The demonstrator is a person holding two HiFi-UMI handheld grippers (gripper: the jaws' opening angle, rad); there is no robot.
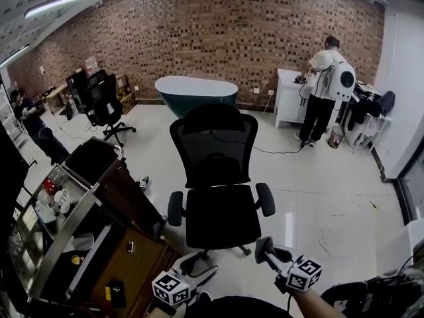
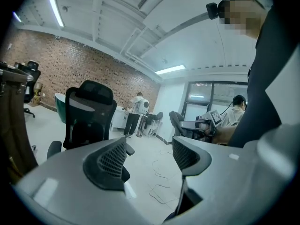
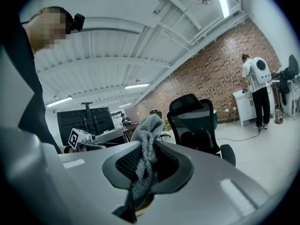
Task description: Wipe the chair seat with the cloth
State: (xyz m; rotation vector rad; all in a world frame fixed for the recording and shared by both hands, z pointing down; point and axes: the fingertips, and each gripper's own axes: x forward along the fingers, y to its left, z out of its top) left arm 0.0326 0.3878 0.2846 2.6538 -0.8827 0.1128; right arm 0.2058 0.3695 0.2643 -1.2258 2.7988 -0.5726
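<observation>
1. While my left gripper [image 2: 149, 154] hangs low, its jaws stand apart with nothing between them.
2. The black chair seat [image 1: 222, 222] lies just ahead of both grippers, bare.
3. My right gripper [image 3: 149, 165] is clamped on the grey cloth [image 3: 149, 128], clear of the seat.

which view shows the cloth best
The right gripper view: the grey cloth sits mid-frame, pinched between the jaws of the right gripper. In the head and left gripper views it cannot be made out.

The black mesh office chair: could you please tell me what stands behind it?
A dark green tub with a pale rim stands before the red brick wall. The black mesh office chair covers part of the tub's lower side.
</observation>
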